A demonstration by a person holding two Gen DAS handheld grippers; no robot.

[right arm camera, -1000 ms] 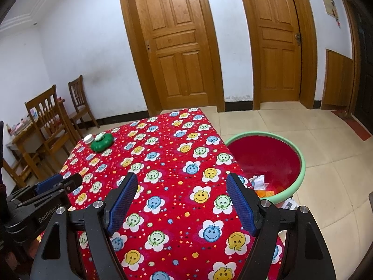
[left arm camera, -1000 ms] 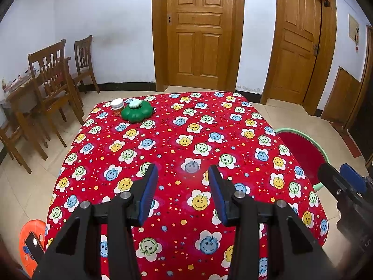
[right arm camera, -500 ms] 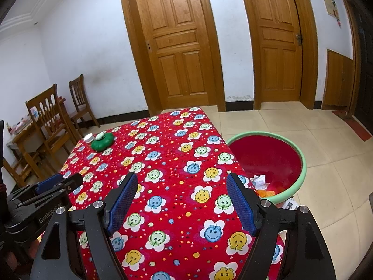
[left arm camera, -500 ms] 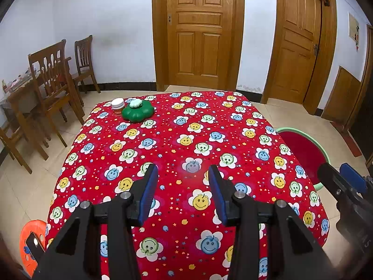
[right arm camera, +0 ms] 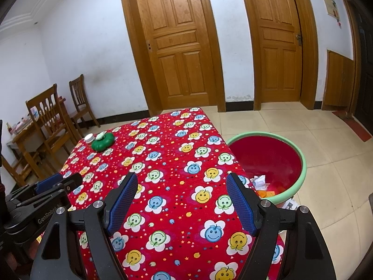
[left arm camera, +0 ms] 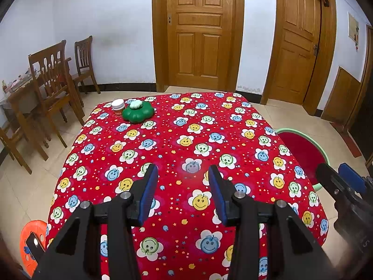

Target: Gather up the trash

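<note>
Trash (right arm camera: 262, 184) lies in red basin (right arm camera: 303, 161) on floor, just right of my right gripper (right arm camera: 181, 187) fingers. Both my grippers hover over table (left arm camera: 186, 126), holding nothing; left gripper (left arm camera: 183, 180) half-spread, right spread wide. Green container (left arm camera: 138, 111) far beyond fingertips, left.

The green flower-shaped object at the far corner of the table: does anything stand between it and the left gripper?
Nothing visible does. The left gripper hangs open over the near part of the table, and only bare red cloth lies up to the green flower-shaped object. A small white-lidded jar stands beside it, to the left.
</note>
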